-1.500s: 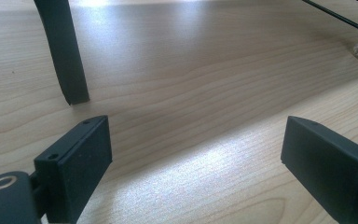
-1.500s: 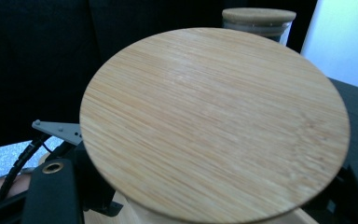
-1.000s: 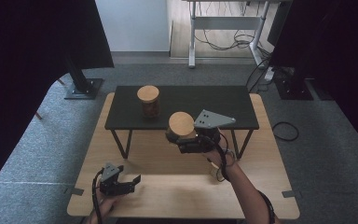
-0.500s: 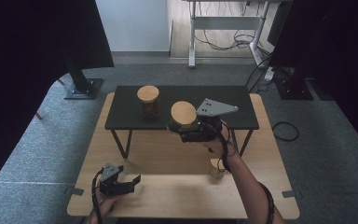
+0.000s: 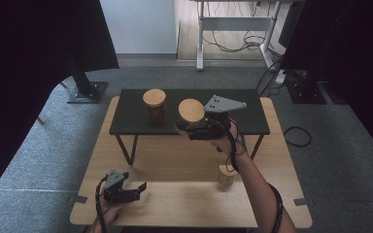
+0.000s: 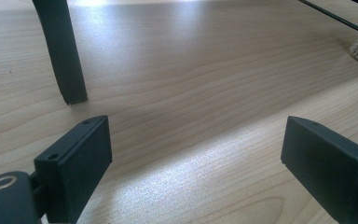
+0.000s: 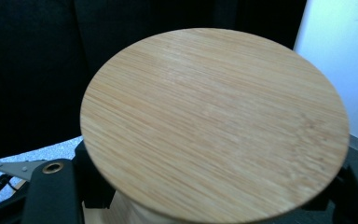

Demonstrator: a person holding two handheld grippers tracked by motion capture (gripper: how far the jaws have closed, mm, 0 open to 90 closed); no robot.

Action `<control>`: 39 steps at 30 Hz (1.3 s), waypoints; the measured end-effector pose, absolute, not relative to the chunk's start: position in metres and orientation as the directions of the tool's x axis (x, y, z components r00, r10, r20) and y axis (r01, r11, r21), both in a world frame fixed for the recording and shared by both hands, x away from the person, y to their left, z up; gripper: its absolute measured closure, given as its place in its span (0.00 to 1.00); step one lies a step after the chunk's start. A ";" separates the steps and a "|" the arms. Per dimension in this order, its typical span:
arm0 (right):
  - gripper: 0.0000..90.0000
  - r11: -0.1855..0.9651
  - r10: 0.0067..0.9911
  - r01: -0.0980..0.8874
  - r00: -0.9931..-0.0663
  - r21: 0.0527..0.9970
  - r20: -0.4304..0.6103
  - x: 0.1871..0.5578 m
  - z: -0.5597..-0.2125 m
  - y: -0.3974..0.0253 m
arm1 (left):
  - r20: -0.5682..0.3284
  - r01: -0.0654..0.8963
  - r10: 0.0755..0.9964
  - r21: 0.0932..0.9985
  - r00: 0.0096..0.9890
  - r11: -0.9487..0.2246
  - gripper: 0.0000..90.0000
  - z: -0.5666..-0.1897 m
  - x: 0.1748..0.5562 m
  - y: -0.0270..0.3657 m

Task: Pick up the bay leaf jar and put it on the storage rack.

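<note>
**Two jars at the black shelf, one of them carried by the right gripper**

Two jars with round wooden lids are near each other at the far side. One jar (image 5: 154,105) stands on the black shelf (image 5: 131,119), at its left part. The second jar (image 5: 190,115) is clenched in the right gripper (image 5: 197,129), whose jaws close on the body just under the lid. In the right gripper view the lid (image 7: 214,123) is seen close, tilted, with the jaws at both sides below it.

Compared with one second ago, the carried jar has moved up and away from the person: then it was in front of the shelf edge, now it is over the near edge of the shelf, to the right of the standing jar. I judge the person is bringing it to the shelf, and the setting down is not yet done.

The left gripper (image 5: 126,191) rests low at the near left of the wooden table (image 5: 184,160), released, nothing between its jaws. A third, small container (image 5: 227,174) stays on the table at the near right.
</note>
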State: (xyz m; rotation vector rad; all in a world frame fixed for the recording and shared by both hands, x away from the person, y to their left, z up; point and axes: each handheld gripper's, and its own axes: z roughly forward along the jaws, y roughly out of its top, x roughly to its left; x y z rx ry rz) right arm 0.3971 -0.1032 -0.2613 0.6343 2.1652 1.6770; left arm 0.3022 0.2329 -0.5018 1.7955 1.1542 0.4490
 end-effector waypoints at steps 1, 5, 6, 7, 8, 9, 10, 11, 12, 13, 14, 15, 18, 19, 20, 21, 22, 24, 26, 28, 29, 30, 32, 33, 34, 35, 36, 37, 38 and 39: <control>0.28 0.211 0.536 0.146 -0.844 0.967 0.010 0.398 -0.261 -0.103 | -0.167 0.517 0.854 0.846 0.493 -0.133 0.09 -0.502 0.302 0.233; 0.28 0.212 0.539 0.145 -0.842 0.966 0.008 0.404 -0.260 -0.103 | -0.170 0.518 0.853 0.846 0.493 -0.130 0.09 -0.502 0.302 0.233; 0.28 0.213 0.540 0.145 -0.842 0.966 0.007 0.405 -0.260 -0.103 | -0.170 0.518 0.853 0.846 0.493 -0.130 0.09 -0.502 0.302 0.233; 0.28 0.213 0.540 0.143 -0.842 0.967 0.005 0.406 -0.260 -0.104 | -0.172 0.518 0.853 0.845 0.494 -0.130 0.09 -0.502 0.302 0.233; 0.28 0.213 0.540 0.144 -0.842 0.967 0.006 0.408 -0.260 -0.104 | -0.174 0.519 0.852 0.845 0.493 -0.128 0.09 -0.502 0.302 0.233; 0.28 0.212 0.542 0.146 -0.840 0.966 0.008 0.409 -0.260 -0.104 | -0.176 0.519 0.852 0.845 0.492 -0.126 0.09 -0.502 0.302 0.233; 0.28 0.214 0.545 0.147 -0.838 0.966 0.007 0.411 -0.260 -0.103 | -0.177 0.519 0.852 0.845 0.492 -0.125 0.09 -0.502 0.302 0.234; 0.28 0.217 0.549 0.149 -0.836 0.965 0.006 0.412 -0.260 -0.103 | -0.176 0.519 0.852 0.845 0.493 -0.125 0.09 -0.502 0.302 0.234; 0.28 0.220 0.551 0.152 -0.834 0.964 0.005 0.414 -0.261 -0.103 | -0.174 0.519 0.852 0.845 0.493 -0.127 0.09 -0.502 0.302 0.234; 0.28 0.224 0.556 0.153 -0.831 0.962 0.003 0.415 -0.262 -0.103 | -0.173 0.518 0.853 0.845 0.493 -0.128 0.09 -0.502 0.302 0.234; 0.28 0.229 0.559 0.155 -0.829 0.961 0.000 0.417 -0.262 -0.103 | -0.173 0.518 0.852 0.846 0.493 -0.128 0.09 -0.502 0.302 0.234; 0.28 0.231 0.562 0.159 -0.827 0.960 0.002 0.419 -0.263 -0.103 | -0.174 0.519 0.852 0.845 0.494 -0.128 0.09 -0.502 0.302 0.234; 0.28 0.231 0.572 0.170 -0.820 0.958 0.007 0.424 -0.265 -0.104 | -0.175 0.519 0.852 0.845 0.494 -0.127 0.09 -0.502 0.302 0.234; 0.28 0.231 0.577 0.172 -0.817 0.958 0.008 0.426 -0.266 -0.104 | -0.175 0.518 0.852 0.846 0.494 -0.127 0.09 -0.502 0.302 0.234; 0.28 0.232 0.581 0.175 -0.814 0.957 0.008 0.428 -0.267 -0.104 | -0.175 0.518 0.852 0.846 0.493 -0.127 0.09 -0.502 0.302 0.234; 0.28 0.239 0.583 0.178 -0.813 0.955 0.006 0.430 -0.268 -0.103 | -0.175 0.519 0.852 0.846 0.494 -0.127 0.09 -0.502 0.302 0.234; 0.28 0.248 0.585 0.179 -0.811 0.952 0.000 0.431 -0.268 -0.103 | -0.175 0.518 0.851 0.845 0.495 -0.128 0.09 -0.502 0.302 0.234; 0.28 0.261 0.593 0.184 -0.805 0.948 -0.007 0.435 -0.270 -0.103 | -0.177 0.519 0.851 0.846 0.494 -0.126 0.09 -0.502 0.302 0.235; 0.28 0.268 0.601 0.187 -0.799 0.945 -0.012 0.438 -0.270 -0.103 | -0.178 0.520 0.851 0.845 0.494 -0.125 0.09 -0.502 0.302 0.235; 0.28 0.269 0.607 0.193 -0.795 0.944 -0.011 0.441 -0.271 -0.103 | -0.176 0.519 0.851 0.845 0.495 -0.127 0.09 -0.502 0.302 0.235; 0.28 0.268 0.610 0.196 -0.792 0.943 -0.010 0.442 -0.272 -0.102 | -0.175 0.519 0.851 0.845 0.496 -0.128 0.09 -0.502 0.302 0.234; 0.28 0.268 0.615 0.198 -0.789 0.943 -0.009 0.443 -0.273 -0.102 | -0.174 0.518 0.851 0.846 0.496 -0.129 0.09 -0.502 0.302 0.234; 0.28 0.269 0.622 0.205 -0.783 0.941 -0.007 0.446 -0.275 -0.102 | -0.174 0.518 0.851 0.846 0.496 -0.129 0.09 -0.502 0.302 0.234; 0.28 0.271 0.625 0.207 -0.781 0.940 -0.009 0.447 -0.276 -0.102 | -0.175 0.518 0.850 0.846 0.496 -0.129 0.09 -0.502 0.302 0.234; 0.28 0.272 0.628 0.210 -0.778 0.939 -0.008 0.448 -0.277 -0.101 | -0.175 0.518 0.850 0.846 0.496 -0.129 0.09 -0.502 0.302 0.234; 0.28 0.274 0.631 0.210 -0.776 0.938 -0.011 0.449 -0.277 -0.101 | -0.174 0.518 0.850 0.845 0.497 -0.130 0.09 -0.502 0.302 0.234; 0.28 0.274 0.639 0.210 -0.769 0.939 -0.014 0.450 -0.278 -0.100 | -0.174 0.519 0.850 0.845 0.497 -0.131 0.09 -0.502 0.302 0.234; 0.28 0.269 0.648 0.215 -0.762 0.939 -0.011 0.451 -0.279 -0.100 | -0.173 0.518 0.850 0.845 0.497 -0.131 0.09 -0.502 0.302 0.234; 0.28 0.269 0.655 0.219 -0.756 0.938 -0.012 0.452 -0.279 -0.099 | -0.172 0.518 0.850 0.845 0.497 -0.132 0.09 -0.502 0.302 0.234; 0.28 0.272 0.661 0.221 -0.750 0.937 -0.015 0.453 -0.280 -0.098 | -0.172 0.518 0.850 0.845 0.497 -0.132 0.09 -0.502 0.302 0.234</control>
